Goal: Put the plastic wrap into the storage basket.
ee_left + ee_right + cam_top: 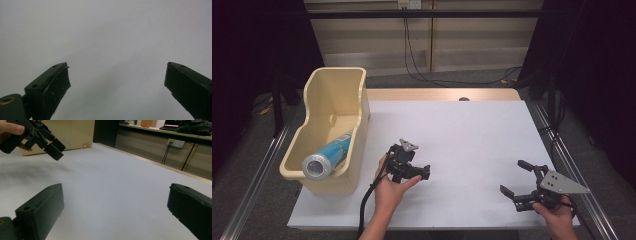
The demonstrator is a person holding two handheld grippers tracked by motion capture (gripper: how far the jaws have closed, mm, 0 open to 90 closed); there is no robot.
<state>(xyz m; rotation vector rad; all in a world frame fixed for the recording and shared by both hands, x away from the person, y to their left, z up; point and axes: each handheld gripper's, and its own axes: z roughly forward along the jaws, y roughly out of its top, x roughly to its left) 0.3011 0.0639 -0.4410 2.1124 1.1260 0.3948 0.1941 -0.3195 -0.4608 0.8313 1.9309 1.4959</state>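
L gripper (424,172) jaws spread, nothing between, low over white tabletop (472,135). R gripper (518,181) spread too, idle near edge. Blue-silver cylindrical can (326,156) lies slanted in beige plastic bin (337,82), likely dropped there.

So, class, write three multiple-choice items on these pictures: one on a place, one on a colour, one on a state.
1. Where does the blue can lie?
A. in the beige bin
B. on the white table
C. between jaws

2. What colour is the bin?
A. red
B. beige
C. black

3. How do the right gripper jaws stand?
A. shut
B. clamped on the can
C. open

Key: A, the can leans inside the bin; B, its walls are beige; C, only bare table lies between the jaws.
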